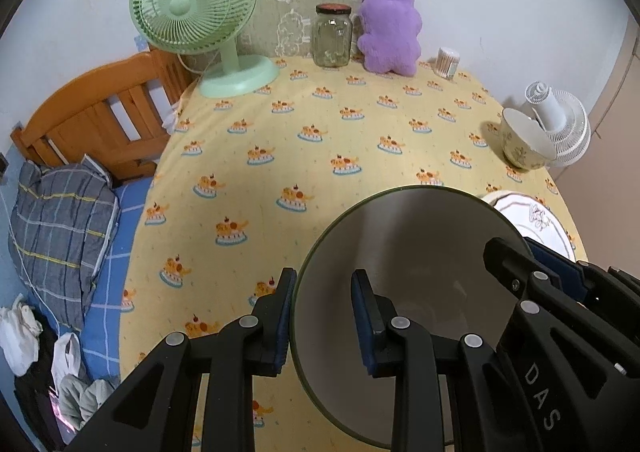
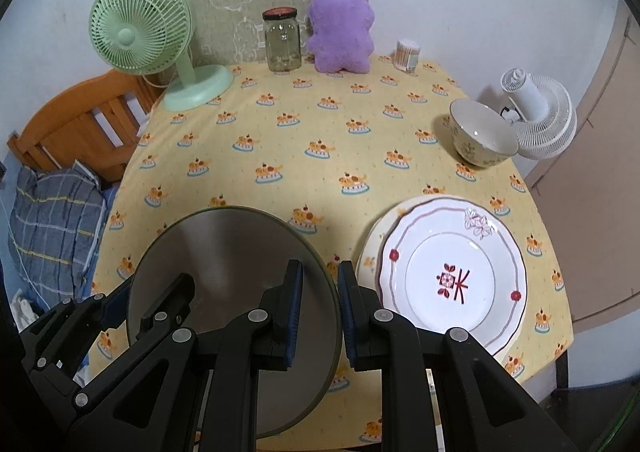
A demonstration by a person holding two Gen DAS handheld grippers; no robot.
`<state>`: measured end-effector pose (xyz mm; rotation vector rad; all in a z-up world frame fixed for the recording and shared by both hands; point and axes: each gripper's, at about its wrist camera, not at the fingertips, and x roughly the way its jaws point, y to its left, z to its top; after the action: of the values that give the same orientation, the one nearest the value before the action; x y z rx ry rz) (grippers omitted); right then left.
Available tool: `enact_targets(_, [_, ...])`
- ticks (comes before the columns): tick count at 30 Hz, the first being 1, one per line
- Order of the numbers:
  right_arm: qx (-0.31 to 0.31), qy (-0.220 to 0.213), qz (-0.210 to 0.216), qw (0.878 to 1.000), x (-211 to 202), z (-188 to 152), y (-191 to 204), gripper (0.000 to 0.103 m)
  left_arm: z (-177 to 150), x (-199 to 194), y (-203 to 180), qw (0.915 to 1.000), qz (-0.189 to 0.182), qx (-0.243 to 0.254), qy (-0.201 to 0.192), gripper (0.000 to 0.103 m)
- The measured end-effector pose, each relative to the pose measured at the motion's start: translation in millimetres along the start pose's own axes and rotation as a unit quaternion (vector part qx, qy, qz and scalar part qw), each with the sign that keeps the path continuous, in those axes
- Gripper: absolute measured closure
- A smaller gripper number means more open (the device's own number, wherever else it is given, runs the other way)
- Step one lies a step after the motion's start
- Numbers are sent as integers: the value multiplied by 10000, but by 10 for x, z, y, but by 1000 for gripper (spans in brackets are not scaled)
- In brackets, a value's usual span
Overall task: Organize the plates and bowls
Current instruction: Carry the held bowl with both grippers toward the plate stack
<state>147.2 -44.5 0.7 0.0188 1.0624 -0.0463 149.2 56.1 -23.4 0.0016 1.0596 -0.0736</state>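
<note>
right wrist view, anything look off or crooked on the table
The white patterned plate sits off-centre on the cream plate beneath, so the stack is uneven. The floral bowl stands near the table's right edge. No spills or breakage visible.

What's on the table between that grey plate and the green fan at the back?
Nothing but bare yellow tablecloth. In the right wrist view the stretch from the grey plate to the green fan holds no objects.

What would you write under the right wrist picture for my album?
Both grippers straddle the grey plate's rim beside a white flowered plate on the yellow tablecloth.
</note>
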Motion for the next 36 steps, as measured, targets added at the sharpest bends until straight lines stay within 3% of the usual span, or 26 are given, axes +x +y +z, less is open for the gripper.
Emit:
enact_targets(23, [48, 654, -1, 9978, 438, -93, -3, 81, -81, 419, 5, 9980, 38, -18, 636, 77])
enact_targets(36, [109, 790, -17, 9968, 590, -87, -15, 82, -68, 559, -7, 9971, 32, 90, 751, 77])
